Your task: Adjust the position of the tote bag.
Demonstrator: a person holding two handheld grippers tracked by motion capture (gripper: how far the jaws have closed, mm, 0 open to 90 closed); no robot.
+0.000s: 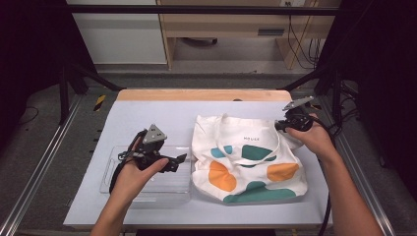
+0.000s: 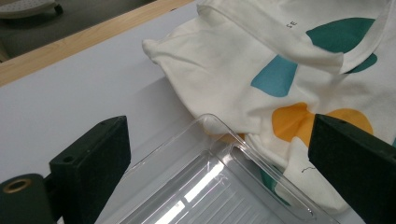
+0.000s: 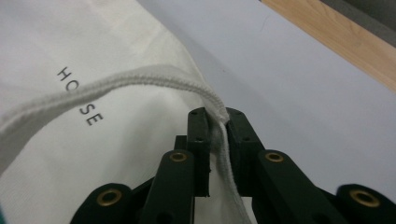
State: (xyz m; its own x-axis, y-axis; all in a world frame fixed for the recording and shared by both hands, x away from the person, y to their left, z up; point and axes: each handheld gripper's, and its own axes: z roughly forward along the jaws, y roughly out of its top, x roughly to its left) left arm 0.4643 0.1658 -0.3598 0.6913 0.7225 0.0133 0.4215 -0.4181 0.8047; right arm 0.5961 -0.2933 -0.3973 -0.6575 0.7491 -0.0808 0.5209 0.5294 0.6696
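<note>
A white tote bag (image 1: 248, 147) printed with teal and orange shapes lies flat right of the table's middle. At the bag's far right corner my right gripper (image 1: 279, 126) is shut on the bag's strap (image 3: 140, 77); the webbing runs between the closed jaws of the right gripper (image 3: 215, 117). My left gripper (image 1: 180, 161) hovers open over a clear plastic tray (image 1: 113, 167), pointing toward the bag. From the left gripper (image 2: 219, 158) its jaws stand wide apart with nothing between them, above the tray (image 2: 210, 186) and the bag's near corner (image 2: 243, 70).
The grey table top (image 1: 147, 113) has a wooden strip (image 1: 196, 94) along its far edge. Metal frame rails (image 1: 44, 157) run down both sides. The bag's edge rests against the tray's right corner.
</note>
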